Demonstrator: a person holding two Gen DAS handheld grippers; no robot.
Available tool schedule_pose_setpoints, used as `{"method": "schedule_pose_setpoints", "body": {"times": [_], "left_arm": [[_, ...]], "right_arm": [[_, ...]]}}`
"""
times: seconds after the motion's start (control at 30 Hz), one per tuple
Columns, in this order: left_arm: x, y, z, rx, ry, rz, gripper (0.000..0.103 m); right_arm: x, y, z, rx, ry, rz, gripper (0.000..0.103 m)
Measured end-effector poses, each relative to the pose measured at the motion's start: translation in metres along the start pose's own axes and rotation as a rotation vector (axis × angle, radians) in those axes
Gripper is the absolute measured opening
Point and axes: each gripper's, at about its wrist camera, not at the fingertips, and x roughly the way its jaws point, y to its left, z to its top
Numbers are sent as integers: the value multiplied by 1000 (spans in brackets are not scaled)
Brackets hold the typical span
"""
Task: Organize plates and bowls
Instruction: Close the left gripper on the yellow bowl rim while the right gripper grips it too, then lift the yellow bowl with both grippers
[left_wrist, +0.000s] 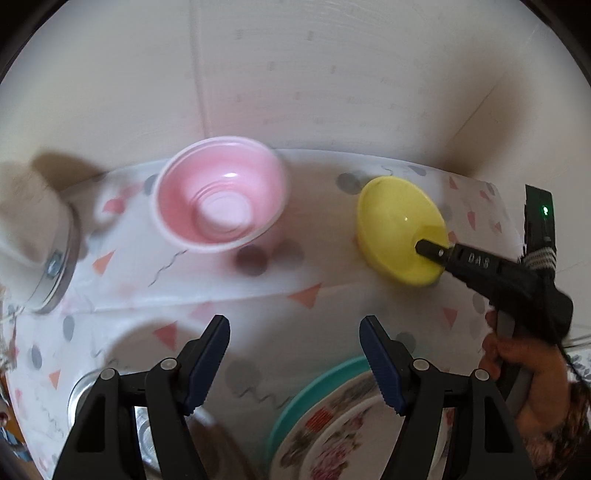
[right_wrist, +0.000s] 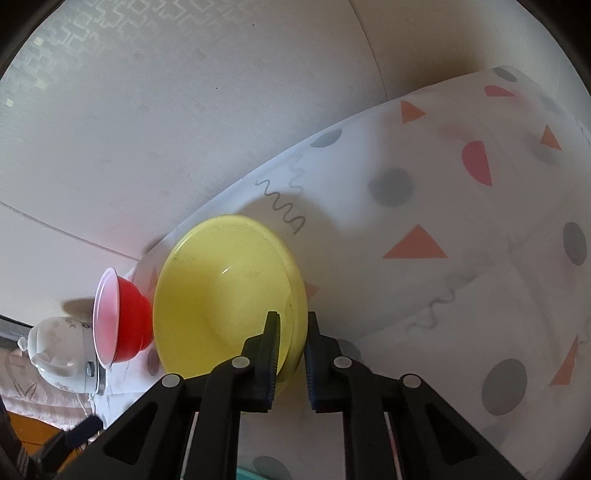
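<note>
A yellow bowl stands on the patterned tablecloth. My right gripper is shut on its near rim, one finger inside and one outside. In the left wrist view the same yellow bowl sits at the right, with the right gripper pinching its edge. A bowl, pink inside and red outside, stands at the centre left; in the right wrist view this bowl is just left of the yellow one. My left gripper hangs open and holds nothing. Under it lies a floral plate on a teal plate.
A white ceramic pot with a metal band stands at the left table edge and appears again as a pot beyond the red bowl. A shiny metal vessel lies under my left fingers. A pale wall backs the table.
</note>
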Motion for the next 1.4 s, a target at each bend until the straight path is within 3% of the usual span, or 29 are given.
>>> {"method": "schedule_pose_setpoints", "body": {"times": [0.43, 0.8, 0.93, 1.07, 1.2, 1.4], "left_arm": [[43, -44, 36, 51, 50, -14, 74], [53, -62, 47, 88, 31, -1, 73], [59, -66, 51, 116, 28, 24, 58], [64, -67, 52, 122, 30, 23, 50], [70, -70, 49, 145, 42, 37, 30], [78, -78, 43, 172, 59, 37, 18]], "right_arm": [[-1, -9, -6, -15, 0, 30, 12], [-3, -17, 0, -36, 5, 41, 12], [-3, -16, -1, -44, 5, 42, 12], [-2, -15, 1, -60, 5, 42, 12], [-2, -18, 1, -70, 9, 47, 9], [-2, -21, 2, -70, 18, 72, 9]]}}
